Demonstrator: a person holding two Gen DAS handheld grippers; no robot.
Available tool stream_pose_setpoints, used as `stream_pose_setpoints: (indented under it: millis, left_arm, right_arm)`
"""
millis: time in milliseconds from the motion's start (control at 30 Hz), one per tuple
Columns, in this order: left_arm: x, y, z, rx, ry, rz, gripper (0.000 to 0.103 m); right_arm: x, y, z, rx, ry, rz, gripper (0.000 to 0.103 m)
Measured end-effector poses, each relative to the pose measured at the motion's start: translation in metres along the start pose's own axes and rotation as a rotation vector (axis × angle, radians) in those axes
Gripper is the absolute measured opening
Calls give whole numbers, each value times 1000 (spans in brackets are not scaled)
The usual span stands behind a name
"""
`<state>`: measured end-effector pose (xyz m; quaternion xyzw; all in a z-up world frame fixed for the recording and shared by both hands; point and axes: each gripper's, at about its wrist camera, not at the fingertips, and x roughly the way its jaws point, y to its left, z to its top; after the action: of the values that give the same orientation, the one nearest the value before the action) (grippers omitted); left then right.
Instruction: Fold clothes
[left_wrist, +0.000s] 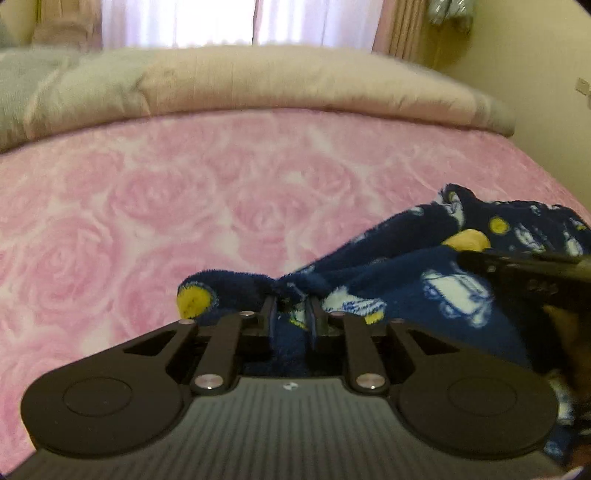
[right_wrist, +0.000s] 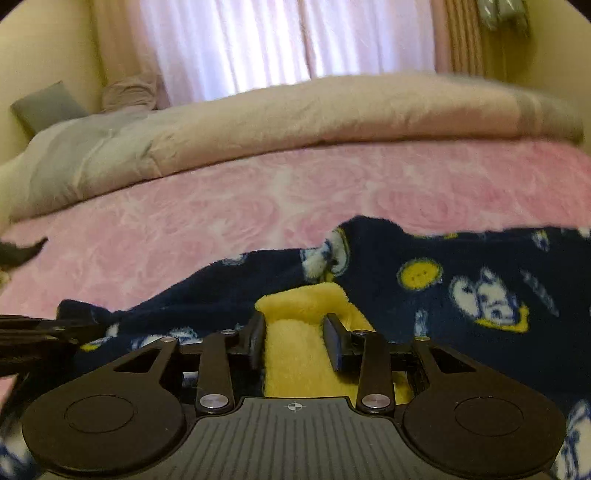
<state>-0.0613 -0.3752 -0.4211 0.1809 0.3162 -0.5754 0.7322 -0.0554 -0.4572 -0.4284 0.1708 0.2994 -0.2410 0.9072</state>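
A navy fleece garment printed with white figures and yellow dots lies bunched on the pink rose-patterned bed cover. My left gripper is shut on a gathered navy edge of it, and a yellow-dotted fold pokes out to the left. In the right wrist view the garment spreads to the right. My right gripper is shut on its thick yellow band, which fills the gap between the fingers. The right gripper also shows at the right of the left view.
A rolled beige duvet runs along the far side of the bed, with a grey pillow at the far left. Bright curtains hang behind it. A cream wall stands close on the right. Pink cover stretches leftward.
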Motion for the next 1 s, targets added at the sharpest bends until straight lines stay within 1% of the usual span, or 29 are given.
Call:
stream_pose_setpoints:
  millis: [33,67,167,233,267,367,467,567,633,667,733,767,833,900,1000]
  left_arm:
    - [-1,0,-1,-1,-7,0,16]
    - [-4,1,1,-14,3,-2,16]
    - [-22,7,8,-65,25,-12,16]
    - [-45,12,8,-97,6,-10,16]
    - [-59,13,5,-108,-2,-3,15]
    - [-91,9,-8,-117,9,2,14]
    - [-116,0,-31,-121,35,7,14]
    - [-121,-11,-52,-97,84,32,16]
    - [-115,-16,-63,-73,109,63,17]
    - [-114,-18,-66,-68,118,76,17]
    - [-122,-18,-64,-95,116,89,17]
    - [-129,-19,-61,-105,106,95,16]
    - [-140,-24,-59,-94,76,89,18]
    - [-141,-33,-63,-73,93,93,21]
    - [-132,-41,-75,-54,128,137,22]
  right_arm:
    - [-1,0,-1,-9,-3,1,34]
    - [-3,-2,-1,-4,-5,8,34]
    - [-14,-23,4,119,2,68,35]
    - [-36,-34,9,213,-11,76,35]
    - [-51,-36,8,216,-22,64,35]
    - [-99,-31,-1,161,-44,30,35]
    - [-125,-18,-22,85,-25,21,35]
    - [-117,-9,-46,36,35,-16,35]
    - [-106,-15,-59,74,71,-7,34]
    - [-109,-17,-59,91,64,0,34]
    - [-116,-17,-51,105,77,-9,35]
    - [-121,-16,-49,103,68,-11,35]
    - [-133,-12,-48,98,38,-8,35]
    - [-143,-9,-48,92,18,-8,35]
    - [-138,-2,-55,67,70,-25,35]
